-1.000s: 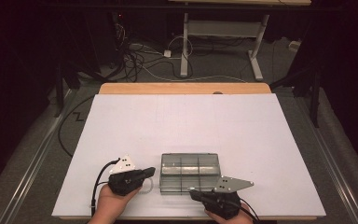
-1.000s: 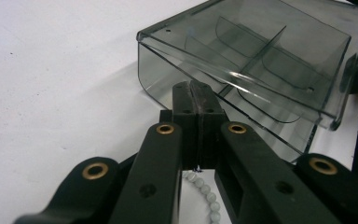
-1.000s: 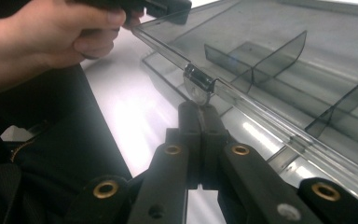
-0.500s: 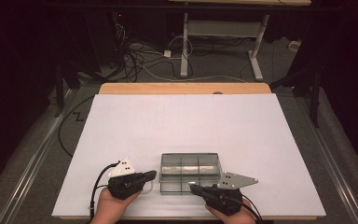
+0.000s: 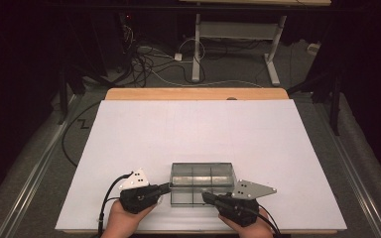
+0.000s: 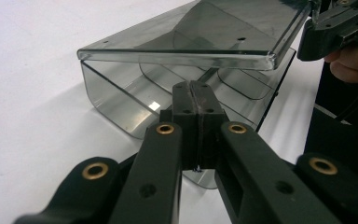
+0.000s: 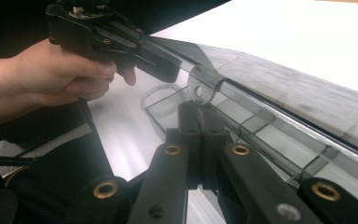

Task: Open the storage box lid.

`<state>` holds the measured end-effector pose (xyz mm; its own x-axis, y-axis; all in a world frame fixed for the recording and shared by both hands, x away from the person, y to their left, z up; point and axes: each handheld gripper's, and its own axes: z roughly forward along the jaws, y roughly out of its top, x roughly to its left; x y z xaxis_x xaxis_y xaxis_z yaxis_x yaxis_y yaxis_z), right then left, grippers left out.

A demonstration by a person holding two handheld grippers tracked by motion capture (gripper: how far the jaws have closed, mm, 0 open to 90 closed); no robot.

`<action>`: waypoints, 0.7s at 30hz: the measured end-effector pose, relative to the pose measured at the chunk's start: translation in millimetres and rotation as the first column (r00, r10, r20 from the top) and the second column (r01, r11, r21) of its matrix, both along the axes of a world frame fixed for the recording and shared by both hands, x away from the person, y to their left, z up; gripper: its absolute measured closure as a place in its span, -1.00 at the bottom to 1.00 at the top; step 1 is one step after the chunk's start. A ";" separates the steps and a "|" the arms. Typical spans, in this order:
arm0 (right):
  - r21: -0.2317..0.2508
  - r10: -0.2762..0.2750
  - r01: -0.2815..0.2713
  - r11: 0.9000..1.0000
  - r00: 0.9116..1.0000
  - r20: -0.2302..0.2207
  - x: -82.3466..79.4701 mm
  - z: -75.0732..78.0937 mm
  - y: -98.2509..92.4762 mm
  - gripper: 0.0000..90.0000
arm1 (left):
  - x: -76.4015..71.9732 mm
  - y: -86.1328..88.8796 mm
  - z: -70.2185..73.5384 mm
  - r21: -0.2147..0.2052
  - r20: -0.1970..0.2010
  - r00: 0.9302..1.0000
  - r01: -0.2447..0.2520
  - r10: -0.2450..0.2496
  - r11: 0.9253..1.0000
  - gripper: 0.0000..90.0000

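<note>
Smoky clear plastic organizer box (image 5: 202,183) sits between both tools, long axis running across from left hand-held gripper (image 5: 164,188) to right hand-held gripper (image 5: 207,197) (each with jaws pressed together), lid (image 6: 205,35) ajar, right tips under its near edge.

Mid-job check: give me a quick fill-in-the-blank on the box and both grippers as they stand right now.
1. The clear plastic box has its lid ____ open.
2. The left gripper has its jaws ____.
3. The right gripper meets the box at its ____ edge in the high view.
4. The box rests on a ____ tabletop.

Missing words: partly; shut; near; white
</note>
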<state>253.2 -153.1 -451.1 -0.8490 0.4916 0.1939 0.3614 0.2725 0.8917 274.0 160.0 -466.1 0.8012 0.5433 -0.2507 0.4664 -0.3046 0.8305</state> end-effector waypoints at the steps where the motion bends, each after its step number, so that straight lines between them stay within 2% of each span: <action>1: 0.001 -0.001 0.001 1.000 1.000 0.001 -0.3 0.2 0.3 1.00 | 0.2 -0.9 0.0 -0.002 0.000 1.000 0.001 -0.001 1.000 0.95; 21: -0.015 -0.014 0.014 1.000 1.000 0.008 -3.9 -2.4 -4.6 1.00 | 7.0 -8.2 0.9 -0.016 0.005 1.000 0.012 -0.012 1.000 0.95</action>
